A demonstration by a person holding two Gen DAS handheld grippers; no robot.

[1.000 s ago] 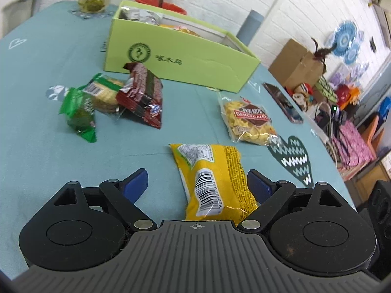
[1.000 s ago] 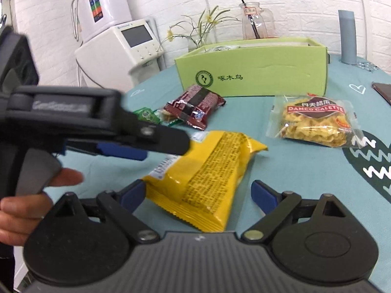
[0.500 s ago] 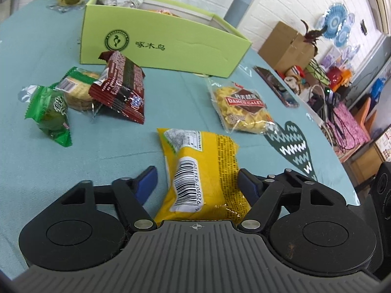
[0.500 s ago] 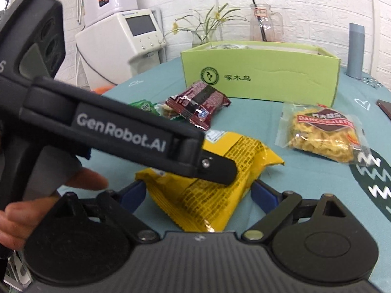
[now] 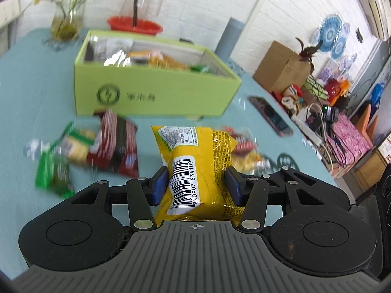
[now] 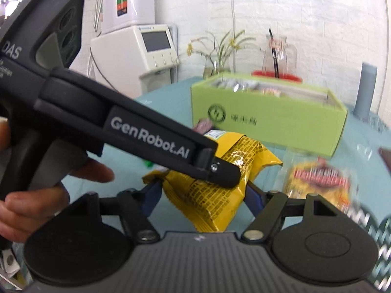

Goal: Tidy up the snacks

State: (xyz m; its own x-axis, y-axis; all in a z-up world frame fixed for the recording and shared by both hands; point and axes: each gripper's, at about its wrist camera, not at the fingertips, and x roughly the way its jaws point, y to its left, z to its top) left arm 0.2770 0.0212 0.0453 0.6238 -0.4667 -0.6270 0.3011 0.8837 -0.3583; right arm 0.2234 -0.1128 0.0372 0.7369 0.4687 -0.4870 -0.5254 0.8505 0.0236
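My left gripper point(image 5: 196, 186) is shut on a yellow snack bag point(image 5: 195, 161) with a barcode and holds it above the teal table. In the right wrist view the same yellow bag point(image 6: 215, 195) sits between my right gripper's point(image 6: 204, 194) blue pads, which appear shut on its lower end; the left gripper's black body point(image 6: 122, 124) crosses in front. The green box point(image 5: 151, 90) with several snacks inside stands behind. A red packet point(image 5: 117, 144), a green packet point(image 5: 53, 171) and a clear bag of yellow snacks point(image 6: 320, 183) lie on the table.
A vase with flowers point(image 5: 66, 22), a glass jug on a red dish point(image 5: 136, 22) and a grey cylinder point(image 5: 227, 39) stand behind the box. A phone point(image 5: 271, 119) lies at the table's right. A white appliance point(image 6: 146, 51) stands at the back left.
My left gripper closed on the yellow bag and lifted it off the table toward the box. My right gripper's pads closed in on the bag's other end.
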